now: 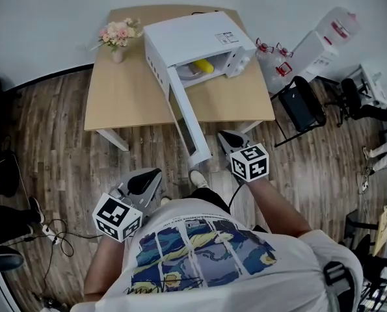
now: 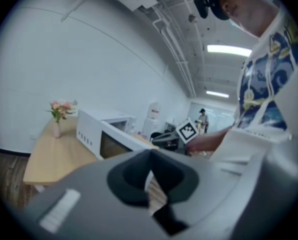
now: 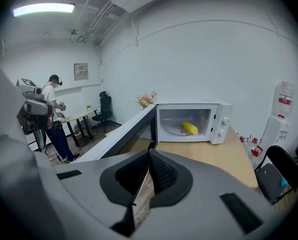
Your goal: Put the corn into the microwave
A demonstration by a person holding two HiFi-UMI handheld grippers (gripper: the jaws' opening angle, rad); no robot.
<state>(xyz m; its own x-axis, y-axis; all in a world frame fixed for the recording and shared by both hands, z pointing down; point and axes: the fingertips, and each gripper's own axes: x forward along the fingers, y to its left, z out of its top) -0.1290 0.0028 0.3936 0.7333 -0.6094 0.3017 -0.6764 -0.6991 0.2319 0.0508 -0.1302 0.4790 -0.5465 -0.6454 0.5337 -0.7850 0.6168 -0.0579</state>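
The yellow corn lies on the plate inside the white microwave, which stands on the wooden table. Its door hangs wide open past the table's front edge. My right gripper is drawn back just right of the door's end, shut with nothing in it. Lower left, close to my body over the floor, my left gripper has its jaws together and is empty too.
A small vase of pink flowers stands at the table's back left corner. A black chair and a water dispenser are to the right of the table. Cables lie on the floor at left. Another person stands across the room.
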